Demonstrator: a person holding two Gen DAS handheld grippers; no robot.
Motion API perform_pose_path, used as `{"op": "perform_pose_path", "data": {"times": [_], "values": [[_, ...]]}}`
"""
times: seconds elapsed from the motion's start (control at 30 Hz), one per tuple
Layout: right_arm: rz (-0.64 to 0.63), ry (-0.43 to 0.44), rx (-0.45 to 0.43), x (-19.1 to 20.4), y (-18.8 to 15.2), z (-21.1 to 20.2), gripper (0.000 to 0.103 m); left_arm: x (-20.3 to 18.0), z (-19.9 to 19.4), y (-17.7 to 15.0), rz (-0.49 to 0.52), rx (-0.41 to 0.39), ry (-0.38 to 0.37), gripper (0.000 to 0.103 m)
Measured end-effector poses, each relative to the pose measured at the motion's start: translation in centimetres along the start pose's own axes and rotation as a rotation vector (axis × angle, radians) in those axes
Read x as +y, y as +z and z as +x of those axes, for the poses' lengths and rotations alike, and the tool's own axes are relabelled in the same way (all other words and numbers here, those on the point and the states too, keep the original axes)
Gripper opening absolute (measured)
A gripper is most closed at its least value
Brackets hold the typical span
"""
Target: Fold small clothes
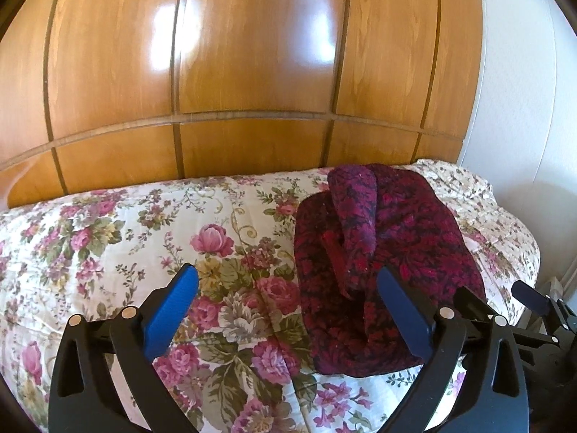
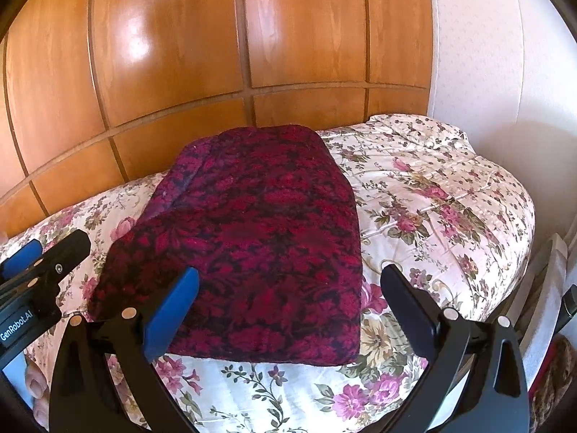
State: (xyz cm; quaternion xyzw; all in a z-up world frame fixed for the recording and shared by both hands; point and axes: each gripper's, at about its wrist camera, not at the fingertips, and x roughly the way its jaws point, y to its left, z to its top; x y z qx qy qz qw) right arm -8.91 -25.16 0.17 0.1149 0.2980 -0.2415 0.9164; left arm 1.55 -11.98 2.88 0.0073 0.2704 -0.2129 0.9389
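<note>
While our left tongs (image 1: 288, 297) hang spread wide, gripping nothing, the folded crimson patterned garment (image 2: 259, 238) lies on the floral bedspread (image 2: 432, 195) just ahead; our right tongs (image 2: 288, 297) gape apart too, empty, over its near edge.

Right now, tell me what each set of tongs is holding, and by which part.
Nothing. Left tongs and right tongs both stand open, clear of the folded red garment on the floral bedspread.
</note>
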Motion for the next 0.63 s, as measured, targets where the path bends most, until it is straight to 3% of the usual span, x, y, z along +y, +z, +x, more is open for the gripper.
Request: {"op": "perform_pose_path", "data": {"times": [0.2,0.63], "values": [[-0.026,0.001,-0.021,0.8,0.2,-0.4,0.101,0.0,0.0,-0.3,0.028,0.002,0.019,0.095],[-0.062,-0.023,-0.032,1.3,0.0,-0.4,0.101,1.3,0.8,-1.2,-0.015,0.048,0.062,0.098]]}}
